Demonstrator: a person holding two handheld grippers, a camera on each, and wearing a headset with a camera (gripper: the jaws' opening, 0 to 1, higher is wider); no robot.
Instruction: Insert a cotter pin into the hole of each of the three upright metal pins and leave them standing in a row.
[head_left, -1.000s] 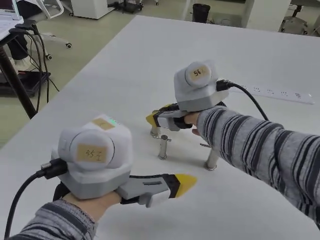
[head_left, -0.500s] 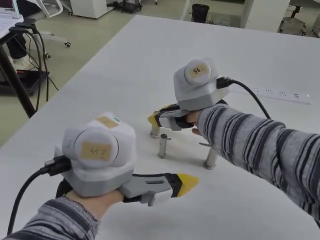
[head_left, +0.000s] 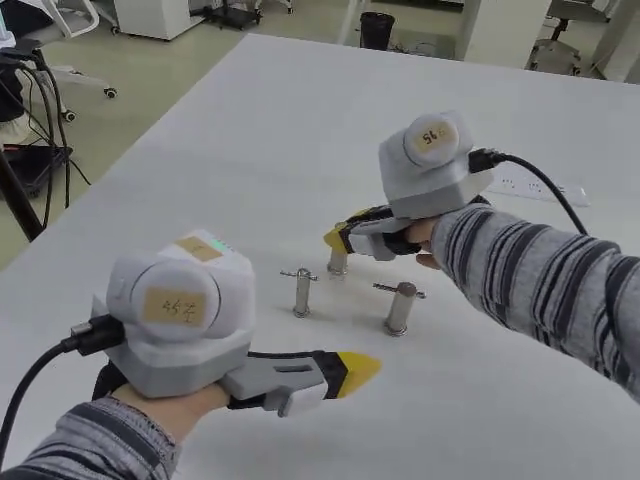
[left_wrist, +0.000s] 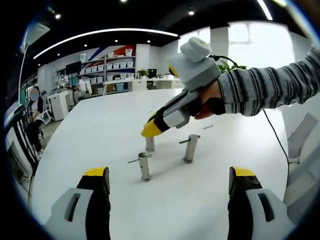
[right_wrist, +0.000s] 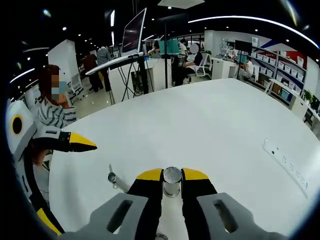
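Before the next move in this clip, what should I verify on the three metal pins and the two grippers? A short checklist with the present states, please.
1. First cotter pin through the left pin: ok.
2. Second cotter pin through the right pin: ok.
3. Cotter pin in the far pin: cannot tell; none shows, and the jaws cover its top.
4. Right gripper shut on the far pin: ok, the jaws flank its top.
5. Left gripper open and empty: ok.
6. All three pins upright: ok. In a row: not ok, the far pin sits behind the other two.
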